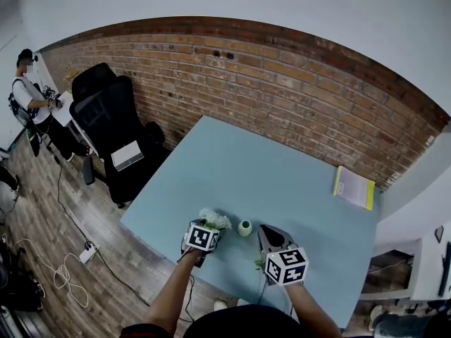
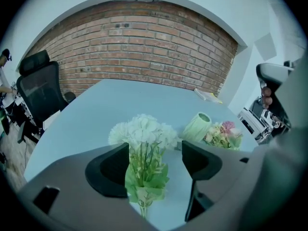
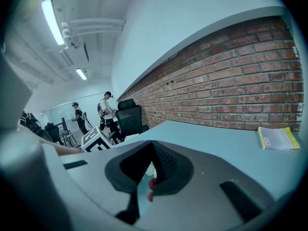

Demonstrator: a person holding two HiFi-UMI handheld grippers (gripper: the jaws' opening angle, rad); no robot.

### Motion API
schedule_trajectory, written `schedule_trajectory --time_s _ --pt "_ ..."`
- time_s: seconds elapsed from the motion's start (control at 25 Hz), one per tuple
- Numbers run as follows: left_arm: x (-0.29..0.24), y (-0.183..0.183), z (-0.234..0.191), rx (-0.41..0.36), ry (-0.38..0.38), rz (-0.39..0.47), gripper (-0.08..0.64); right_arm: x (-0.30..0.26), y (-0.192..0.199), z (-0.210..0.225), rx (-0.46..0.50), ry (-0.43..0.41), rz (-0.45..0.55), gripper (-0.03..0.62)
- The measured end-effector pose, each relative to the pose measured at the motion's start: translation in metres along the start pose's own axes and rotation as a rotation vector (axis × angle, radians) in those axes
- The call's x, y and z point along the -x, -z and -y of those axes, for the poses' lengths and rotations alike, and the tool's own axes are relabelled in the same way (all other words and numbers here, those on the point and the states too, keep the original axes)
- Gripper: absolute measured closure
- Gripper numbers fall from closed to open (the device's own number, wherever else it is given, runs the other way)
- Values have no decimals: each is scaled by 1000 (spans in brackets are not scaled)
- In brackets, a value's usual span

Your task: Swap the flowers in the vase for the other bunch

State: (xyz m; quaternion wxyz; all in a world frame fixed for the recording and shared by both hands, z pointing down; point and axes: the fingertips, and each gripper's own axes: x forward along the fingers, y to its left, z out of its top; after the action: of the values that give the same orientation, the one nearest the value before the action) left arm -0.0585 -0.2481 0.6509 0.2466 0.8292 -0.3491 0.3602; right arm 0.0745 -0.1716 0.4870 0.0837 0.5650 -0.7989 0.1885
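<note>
Over the blue table (image 1: 232,167), the left gripper (image 2: 155,150) stands half open around the white bunch (image 2: 143,134), pinching nothing; the right gripper (image 3: 153,160) is clamped tight; the empty vase (image 2: 198,126) stands beside the pink bunch (image 2: 224,134); a leaf catching a jaw could drag the white bunch against the vase, toppling it.

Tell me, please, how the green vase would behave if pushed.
The vase stands empty and looks small, so it is probably light and would slide or tip easily. Its ribbed sides may give the jaws some grip.
</note>
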Motion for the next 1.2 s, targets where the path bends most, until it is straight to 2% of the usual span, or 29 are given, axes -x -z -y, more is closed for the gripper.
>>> schedule_trajectory --time_s 0.52,0.8,0.96,1.2 --pt "49 -40 15 -37 22 125 233 4 -1 -5 10 -15 5 580" --pt "73 -59 31 -66 25 214 319 7 0 -10 13 -23 11 578" --pt "82 -63 38 -87 17 243 341 9 0 -10 14 -24 16 580" --pt "102 -71 44 -64 -8 342 456 12 1 -13 18 -25 21 579"
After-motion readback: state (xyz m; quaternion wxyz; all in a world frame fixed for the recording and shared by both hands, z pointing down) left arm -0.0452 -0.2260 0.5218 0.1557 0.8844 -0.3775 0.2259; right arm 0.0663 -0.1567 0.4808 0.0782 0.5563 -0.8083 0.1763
